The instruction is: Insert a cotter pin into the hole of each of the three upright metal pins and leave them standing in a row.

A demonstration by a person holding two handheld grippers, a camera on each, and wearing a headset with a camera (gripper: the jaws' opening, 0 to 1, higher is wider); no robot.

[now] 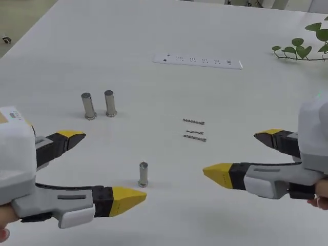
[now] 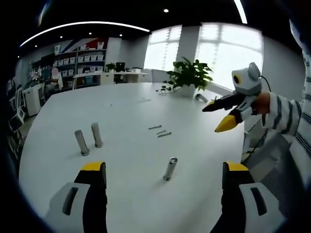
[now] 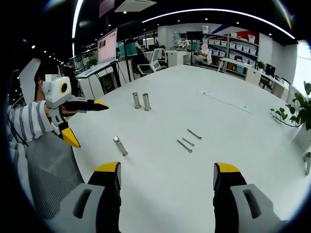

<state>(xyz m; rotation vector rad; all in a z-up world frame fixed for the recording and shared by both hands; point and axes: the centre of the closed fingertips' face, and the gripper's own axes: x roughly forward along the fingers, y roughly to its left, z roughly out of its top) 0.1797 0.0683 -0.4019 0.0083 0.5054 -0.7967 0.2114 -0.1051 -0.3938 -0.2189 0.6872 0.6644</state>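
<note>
Metal pins [image 1: 109,103] stand upright on the white surface [image 1: 230,210], two of them just beside each other at the far left; a third metal pin [image 1: 143,174] stands alone, nearer to me and well apart from that pair. Three cotter pins [image 1: 195,132] lie flat in a small cluster to the right of the pair, loose on the surface and apart from every metal pin. My left hand-held gripper [image 1: 113,165] hangs above the near left of the surface with its yellow-tipped jaws spread wide and nothing between them. In the left gripper view the third metal pin stands just ahead, between the lines of the two jaws, touched by neither. My right hand-held gripper [image 1: 229,152] hangs at the near right, its jaws likewise spread wide and empty, tips pointing left toward the middle; it touches nothing. A white power strip [image 1: 198,61] lies farther back on the surface; a leafy plant [image 1: 307,48] reaches in at the far right.
</note>
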